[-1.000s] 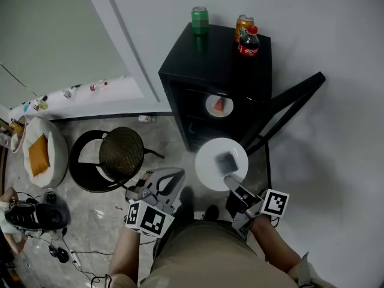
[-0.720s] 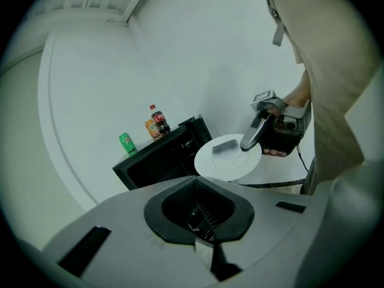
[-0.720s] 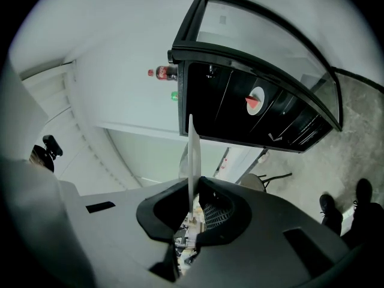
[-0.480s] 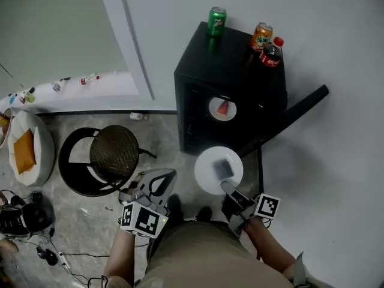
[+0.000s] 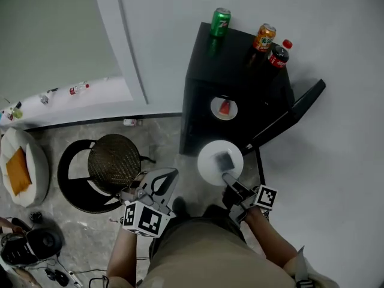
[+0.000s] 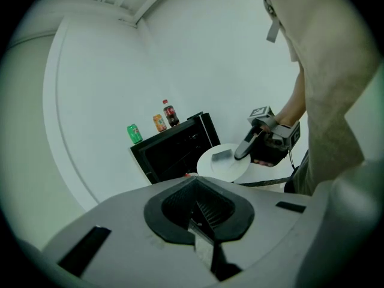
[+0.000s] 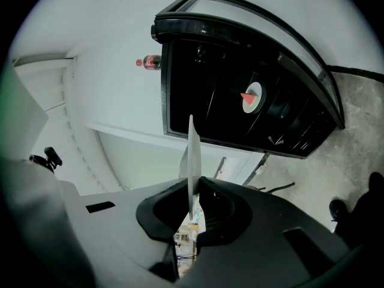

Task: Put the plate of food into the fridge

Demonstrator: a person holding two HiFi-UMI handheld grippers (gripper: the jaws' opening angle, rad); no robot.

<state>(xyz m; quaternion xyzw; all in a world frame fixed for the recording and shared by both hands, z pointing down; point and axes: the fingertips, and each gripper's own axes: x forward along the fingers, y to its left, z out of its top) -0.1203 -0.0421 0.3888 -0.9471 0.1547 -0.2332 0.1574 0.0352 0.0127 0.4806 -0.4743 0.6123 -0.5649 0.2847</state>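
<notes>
While the black fridge [image 5: 237, 71] stands with its door [image 5: 288, 116] swung wide, the white plate [image 5: 211, 164] is held just in front of the open compartment, its near rim pinched by the right tool [image 5: 230, 182]. The left tool [image 5: 161, 183] is seen shut on nothing. A grey piece of food [image 5: 225, 160] is carried on the plate.

2 plates: near plate [image 5: 210, 164], far plate [image 5: 216, 112]. 1 grey piece [image 5: 225, 159]. 1 red slice [image 5: 225, 107]. 2 cans: green can [image 5: 220, 23], orange can [image 5: 264, 38]. 1 bottle [image 5: 278, 54]. 1 fridge [image 5: 234, 65]. 1 stool [image 5: 114, 155]. 2 tools: left tool [image 5: 173, 173], right tool [image 5: 226, 177].
</notes>
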